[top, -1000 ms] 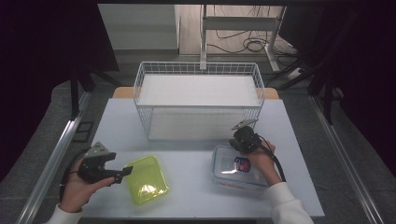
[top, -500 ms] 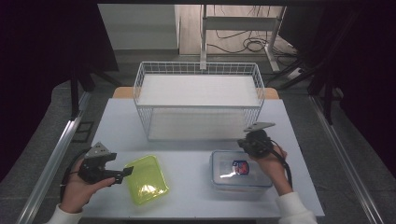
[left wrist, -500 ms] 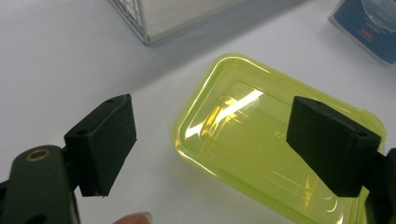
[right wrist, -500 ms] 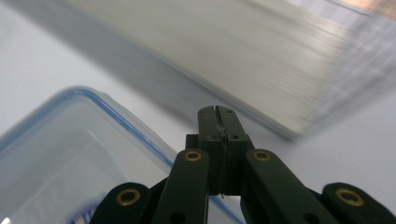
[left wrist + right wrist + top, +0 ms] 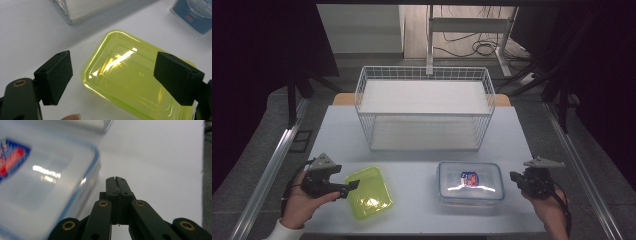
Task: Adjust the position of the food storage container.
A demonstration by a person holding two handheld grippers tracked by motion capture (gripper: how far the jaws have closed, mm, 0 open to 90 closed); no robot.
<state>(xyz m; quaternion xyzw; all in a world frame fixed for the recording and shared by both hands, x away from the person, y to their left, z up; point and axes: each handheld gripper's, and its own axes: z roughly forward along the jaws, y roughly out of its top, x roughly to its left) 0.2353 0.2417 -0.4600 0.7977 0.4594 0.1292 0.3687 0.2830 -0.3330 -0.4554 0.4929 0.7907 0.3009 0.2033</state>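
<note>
From above my side of the table [image 5: 422,145], the high view looks forward and down on the whole top. My left claw's camera hangs close over the yellow-green lid [image 5: 135,75], my right's rides low beside the clear box [image 5: 42,182]; both things also lie in the high view.

Bare table [image 5: 412,160] before wire basket [image 5: 424,107]

A pale table [image 5: 342,130] fills the lower middle of the frame, flanked by grey floor [image 5: 252,165] and metal rails [image 5: 267,175] at both sides — beyond it, upper centre, a lit wooden floor [image 5: 452,40] carries loose cables [image 5: 477,47] and a desk frame [image 5: 472,25] amid darkness.
</note>
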